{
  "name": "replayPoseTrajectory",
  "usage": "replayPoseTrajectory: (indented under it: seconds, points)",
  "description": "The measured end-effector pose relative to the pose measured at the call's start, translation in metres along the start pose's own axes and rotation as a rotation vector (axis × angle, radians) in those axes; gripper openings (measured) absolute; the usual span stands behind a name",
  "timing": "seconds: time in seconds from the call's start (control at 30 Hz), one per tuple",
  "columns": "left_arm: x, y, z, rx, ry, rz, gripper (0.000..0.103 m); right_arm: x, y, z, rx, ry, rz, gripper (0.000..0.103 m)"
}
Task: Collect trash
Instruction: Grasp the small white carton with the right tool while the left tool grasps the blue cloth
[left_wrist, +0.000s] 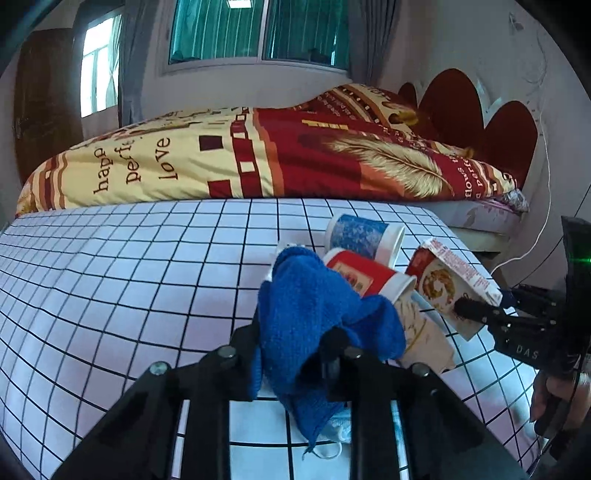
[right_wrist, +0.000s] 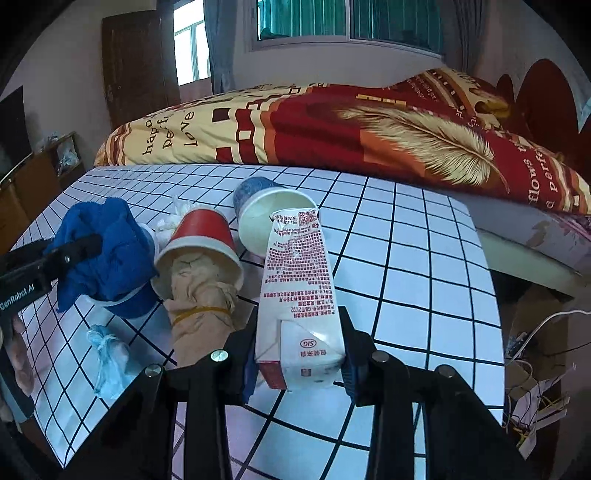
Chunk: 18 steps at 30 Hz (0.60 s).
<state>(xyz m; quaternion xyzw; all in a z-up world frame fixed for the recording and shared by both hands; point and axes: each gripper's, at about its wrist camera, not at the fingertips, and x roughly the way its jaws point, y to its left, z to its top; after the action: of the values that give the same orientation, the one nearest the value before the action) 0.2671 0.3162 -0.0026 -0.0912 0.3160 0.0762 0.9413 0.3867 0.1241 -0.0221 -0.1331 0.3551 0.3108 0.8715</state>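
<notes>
Left wrist view: a bedroom, a bed with a red and yellow printed quilt (left_wrist: 258, 158) across the upper half, a white table with a black grid (left_wrist: 110, 277) below. At lower centre the left gripper (left_wrist: 295, 354) is clenched on a crumpled blue terry cloth (left_wrist: 314, 321). Right of it lie a red paper cup (left_wrist: 365, 275) and a blue paper cup (left_wrist: 360, 234) on their sides.

Right wrist view: same table. At lower centre the right gripper (right_wrist: 299, 350) grasps a white milk carton with red print (right_wrist: 295, 288) by its base (jaws pressed to both sides). Lifting it straight up, level, would likely avoid knocking the cups just beside it.
</notes>
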Motion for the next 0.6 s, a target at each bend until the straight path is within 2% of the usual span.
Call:
replayPoseTrajectory:
  seconds: [0.2,0.3,0.37,0.53,0.6]
  points:
    - [-0.005,0.005,0.001,0.008,-0.003,0.017,0.026,-0.011,0.003,0.000,-0.005,-0.004,0.002,0.039]
    - [0.001,0.008,-0.004,0.024,0.019,0.075,0.034,-0.010,0.007,-0.002,-0.015,0.012,0.006,0.039]
    - [0.003,0.009,-0.007,0.032,0.022,0.099,0.048,-0.010,0.009,-0.004,-0.017,0.015,0.008,0.039]
    - [0.002,0.005,-0.008,0.088,0.009,0.131,0.050,-0.008,0.011,-0.007,-0.013,0.025,0.009,0.039]
    - [0.007,0.004,-0.008,0.101,0.036,0.128,0.048,-0.007,0.012,-0.007,-0.014,0.028,0.014,0.039]
